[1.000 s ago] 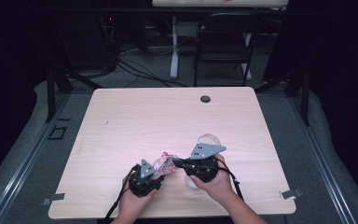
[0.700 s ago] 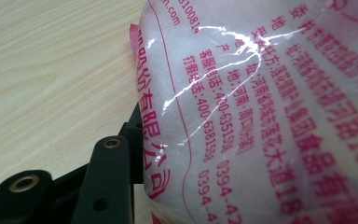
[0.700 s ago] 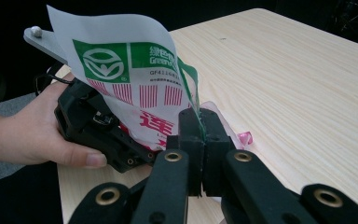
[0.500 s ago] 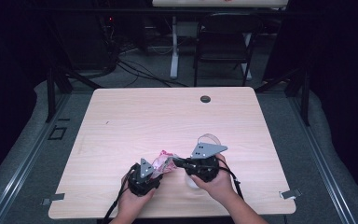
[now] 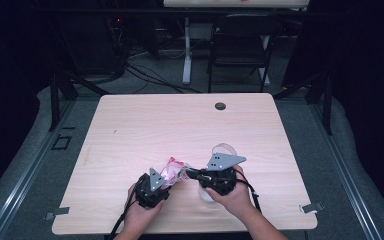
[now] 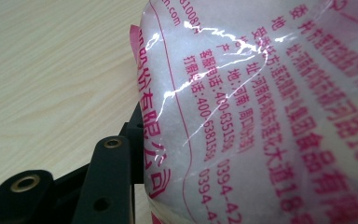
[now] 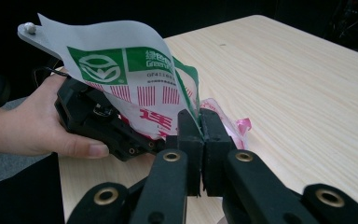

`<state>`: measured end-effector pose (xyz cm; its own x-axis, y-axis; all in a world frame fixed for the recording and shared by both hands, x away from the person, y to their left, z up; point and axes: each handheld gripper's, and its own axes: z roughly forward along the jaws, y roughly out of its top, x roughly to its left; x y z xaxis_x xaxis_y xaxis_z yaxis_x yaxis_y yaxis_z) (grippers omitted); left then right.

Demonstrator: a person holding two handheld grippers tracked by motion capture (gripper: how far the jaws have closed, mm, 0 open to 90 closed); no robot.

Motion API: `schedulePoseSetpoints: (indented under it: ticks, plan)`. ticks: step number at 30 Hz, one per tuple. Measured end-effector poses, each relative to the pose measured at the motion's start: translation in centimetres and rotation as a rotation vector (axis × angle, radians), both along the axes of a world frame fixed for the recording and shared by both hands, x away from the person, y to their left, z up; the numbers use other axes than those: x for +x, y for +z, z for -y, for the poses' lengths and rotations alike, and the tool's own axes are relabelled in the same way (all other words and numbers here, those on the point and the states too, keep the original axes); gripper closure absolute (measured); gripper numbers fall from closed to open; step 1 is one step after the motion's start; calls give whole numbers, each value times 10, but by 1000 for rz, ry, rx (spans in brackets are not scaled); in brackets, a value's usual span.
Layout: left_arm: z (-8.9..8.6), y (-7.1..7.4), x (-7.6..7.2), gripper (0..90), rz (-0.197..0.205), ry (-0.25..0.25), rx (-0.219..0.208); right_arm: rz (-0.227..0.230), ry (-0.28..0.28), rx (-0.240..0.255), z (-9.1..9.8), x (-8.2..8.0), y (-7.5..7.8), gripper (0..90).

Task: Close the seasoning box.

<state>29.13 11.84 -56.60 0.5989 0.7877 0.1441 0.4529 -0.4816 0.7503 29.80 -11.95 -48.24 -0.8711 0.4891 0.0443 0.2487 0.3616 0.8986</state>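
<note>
- Pink and white plastic makes up the bag (image 5: 172, 169), which has red writing on it and white stuff inside.
- The bag is up off the table (image 5: 130, 130), near the table's front edge and about halfway along it.
- It sits between the two grippers in the high view.
- The left gripper (image 5: 156, 186) is at the bag's left end, close to the front edge of the table.
- In the left gripper view the bag is very close, and one black jaw lies flat against its side.
- The other jaw is hidden behind the bag, so I cannot tell if this gripper is squeezing the bag.
- The right gripper (image 7: 200, 140) is clamped on a thin edge of the bag.
- Its two black jaws are almost together, with the plastic pinched between them.
- Those jaws have just been opening a tiny bit, but the plastic is between them.
- In the right gripper view the bag's top flap stands up and curls over, showing a green patch with a white logo.
- A hand (image 7: 37, 126) holds the left gripper behind that flap.
- A small dark round hole (image 5: 220, 106) is in the table near its back edge, well apart from the bag.
</note>
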Motion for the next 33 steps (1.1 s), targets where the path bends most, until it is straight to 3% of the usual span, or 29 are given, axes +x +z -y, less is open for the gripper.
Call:
schedulePoseSetpoints:
  ticks: [15, 18, 28, 33]
  plan:
    - [-1, 9, 1, 570, 48, 6, 59, 18, -9, 2, 5, -2, 0, 846]
    - [-1, 11, 0, 570, 72, 4, 73, 29, -9, -5, 7, -2, 1, 900]
    - [-2, 21, -6, 573, 175, 1, 148, 64, -13, -13, 9, -4, 5, 900]
    - [0, 23, -9, 575, 207, -19, 198, 58, -22, -13, 13, -2, 5, 900]
